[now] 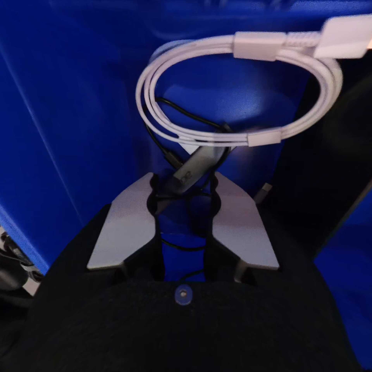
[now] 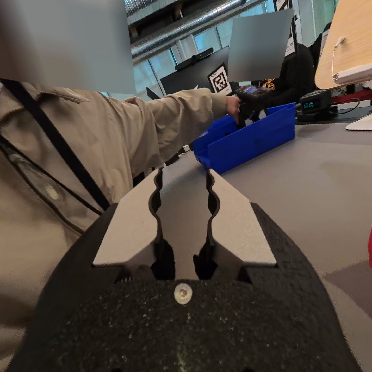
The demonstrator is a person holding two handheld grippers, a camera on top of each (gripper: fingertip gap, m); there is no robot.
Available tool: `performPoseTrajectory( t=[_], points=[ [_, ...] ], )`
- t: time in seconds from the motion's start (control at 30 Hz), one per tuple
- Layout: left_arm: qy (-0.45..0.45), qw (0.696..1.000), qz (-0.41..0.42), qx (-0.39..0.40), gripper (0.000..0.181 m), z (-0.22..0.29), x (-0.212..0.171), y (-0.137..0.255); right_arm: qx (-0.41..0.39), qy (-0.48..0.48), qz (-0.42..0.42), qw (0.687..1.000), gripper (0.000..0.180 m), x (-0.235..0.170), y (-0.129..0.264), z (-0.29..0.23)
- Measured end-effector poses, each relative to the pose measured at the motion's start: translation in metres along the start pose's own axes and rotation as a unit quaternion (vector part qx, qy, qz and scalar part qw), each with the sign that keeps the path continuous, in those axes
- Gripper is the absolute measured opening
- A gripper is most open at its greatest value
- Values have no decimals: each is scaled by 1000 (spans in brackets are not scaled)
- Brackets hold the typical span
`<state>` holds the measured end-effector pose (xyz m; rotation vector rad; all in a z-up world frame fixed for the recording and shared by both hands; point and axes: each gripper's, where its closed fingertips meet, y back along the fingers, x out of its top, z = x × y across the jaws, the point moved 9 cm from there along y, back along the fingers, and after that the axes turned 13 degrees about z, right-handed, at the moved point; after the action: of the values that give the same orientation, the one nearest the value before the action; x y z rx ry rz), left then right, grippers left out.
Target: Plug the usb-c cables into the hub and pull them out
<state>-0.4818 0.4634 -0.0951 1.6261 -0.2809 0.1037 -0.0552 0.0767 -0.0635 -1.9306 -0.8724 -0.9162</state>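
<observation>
In the left wrist view my left gripper (image 1: 184,179) is down inside a blue bin (image 1: 70,120). Its jaws are closed on a grey hub (image 1: 193,171) that sits tilted between the fingertips, with a thin black cable (image 1: 181,108) looped around it. A coiled white usb-c cable (image 1: 231,96) lies just beyond the hub, its plug (image 1: 342,42) at the upper right, blurred. My right gripper (image 2: 184,177) is open and empty over the grey table (image 2: 281,181). The right wrist view also shows the left gripper (image 2: 249,108) in a hand, in the bin (image 2: 251,145).
A second pale connector (image 1: 263,191) lies right of the left fingers, beside a dark object (image 1: 342,161). A person's beige sleeve (image 2: 141,124) reaches across to the bin. A monitor (image 2: 191,76), a small black device (image 2: 314,104) and a wooden board (image 2: 346,40) stand behind the table. Left tips to right tips: about 50 cm.
</observation>
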Motion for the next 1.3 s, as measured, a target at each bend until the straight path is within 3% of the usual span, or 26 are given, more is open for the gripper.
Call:
performPoseTrajectory(
  t=[0.07,0.27,0.4,0.53,0.7,0.83,0.93,1.03,1.17,1.3],
  points=[
    [1,1000,-8,-11,57,-7,1,-5,1,-5,1,1000,43,0,3,1],
    [-12,997,-42,-66,44,-7,1,-11,15,-24,-11,1000,42,-3,4,0],
    [-63,996,-32,-51,40,-1,-1,-11,31,-32,-19,999,43,-5,1,-4],
    [-59,997,-38,-44,30,4,-2,-10,40,-30,-23,998,42,-6,0,-9],
    [-118,989,-74,47,25,22,5,3,40,-38,-19,998,43,-4,1,-11],
    [-150,972,-49,173,25,35,17,46,41,-35,-24,998,42,-7,1,-15],
    [-191,930,-53,308,24,44,27,94,37,-24,-40,998,43,-11,-1,-20],
    [-225,868,-56,438,24,60,41,142,22,-9,-54,998,42,-16,-3,-22],
    [-260,753,-73,600,23,88,67,196,9,11,-62,998,42,-19,-8,-22],
    [-294,647,-62,701,23,124,97,229,-14,28,-61,998,43,-18,-14,-18]
  ],
)
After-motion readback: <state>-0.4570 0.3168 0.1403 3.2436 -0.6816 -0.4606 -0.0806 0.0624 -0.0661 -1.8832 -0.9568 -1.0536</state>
